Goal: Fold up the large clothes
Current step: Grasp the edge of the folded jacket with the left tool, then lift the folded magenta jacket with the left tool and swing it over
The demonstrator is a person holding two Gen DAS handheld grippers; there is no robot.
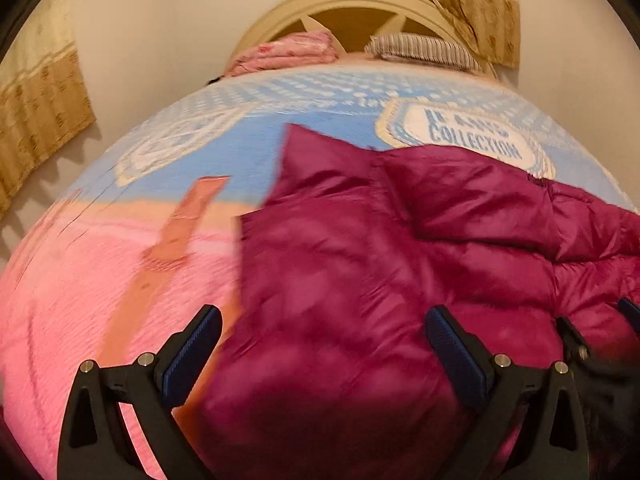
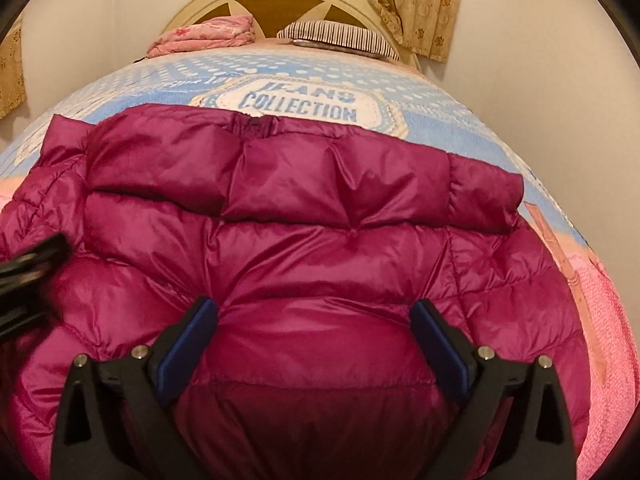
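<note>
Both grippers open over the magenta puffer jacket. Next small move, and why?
Probably lower the right gripper and close on the near hem of the puffer jacket. Both it and the left gripper are open and hold nothing, and the jacket lies across the bed cover, so a fold needs a grip first.

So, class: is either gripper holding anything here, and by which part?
Nothing is held. The left gripper and right gripper both stand open above the magenta puffer jacket, with no fabric pinched between the fingers.
</note>
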